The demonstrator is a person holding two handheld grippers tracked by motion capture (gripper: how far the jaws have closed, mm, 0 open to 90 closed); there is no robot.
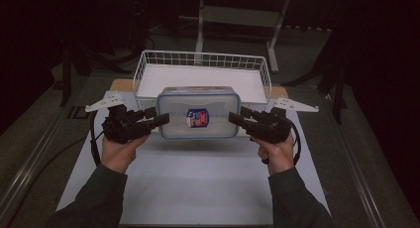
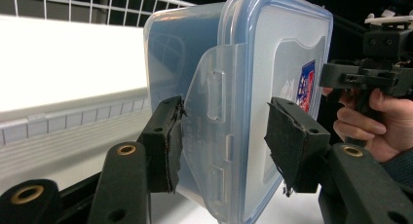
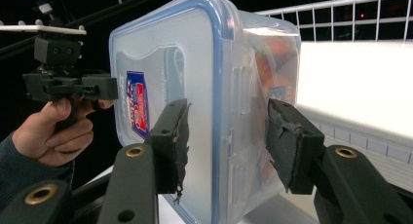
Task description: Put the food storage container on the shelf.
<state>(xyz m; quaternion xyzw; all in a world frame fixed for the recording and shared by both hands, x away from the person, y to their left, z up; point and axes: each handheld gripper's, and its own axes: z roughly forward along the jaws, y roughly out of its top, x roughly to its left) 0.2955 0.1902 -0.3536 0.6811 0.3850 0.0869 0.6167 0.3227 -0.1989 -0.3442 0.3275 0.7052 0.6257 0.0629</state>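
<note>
The clear lidded container (image 1: 199,112) hung above the white mat (image 1: 198,183), just in front of the wire basket (image 1: 203,64). The left gripper (image 1: 161,120) and right gripper (image 1: 236,118) straddled its end latches, jaws spread without pinching. Bare mat lay below.

The box (image 1: 199,112) was clear plastic with a blue-rimmed lid and a red, white and blue label (image 1: 197,118), the basket (image 1: 203,58) white wire, the mat (image 1: 198,183) white, both grippers black, and the sleeves dark grey.
</note>
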